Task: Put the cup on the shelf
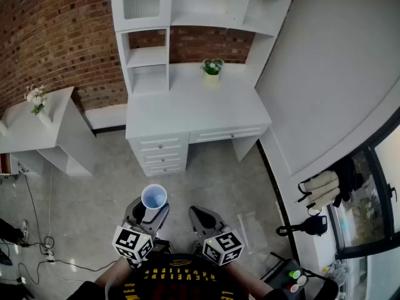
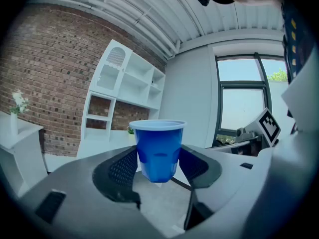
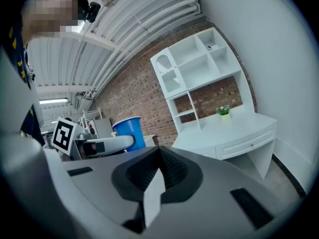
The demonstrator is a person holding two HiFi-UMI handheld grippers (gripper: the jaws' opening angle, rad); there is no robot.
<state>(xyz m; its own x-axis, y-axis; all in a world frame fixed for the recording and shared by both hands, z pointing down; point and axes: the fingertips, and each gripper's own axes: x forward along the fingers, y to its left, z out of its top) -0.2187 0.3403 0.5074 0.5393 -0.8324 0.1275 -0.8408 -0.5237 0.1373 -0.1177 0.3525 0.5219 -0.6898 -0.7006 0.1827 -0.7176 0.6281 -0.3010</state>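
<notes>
— What is seen around the cup (image 1: 154, 197), and is the way blocked?

— In the head view the blue cup is held upright at the tip of the left gripper (image 1: 147, 214), its jaws set wide and pressed on the cup's sides. The white desk (image 1: 187, 108) with its shelf unit (image 1: 147, 58) is seen at 12 o'clock, well apart across bare floor. A potted plant (image 1: 212, 67) is set on the desk toward 1 o'clock. A side table (image 1: 37, 133) is placed at 10 o'clock, and cables (image 1: 37, 242) are strewn at 9 o'clock.

— What is shown in one view only?

— The window (image 2: 241, 103) at 3 o'clock is shown only in the left gripper view. The right gripper (image 3: 158, 176) is seen closed and empty in its own view, with the cup caught at its 10 o'clock.
</notes>
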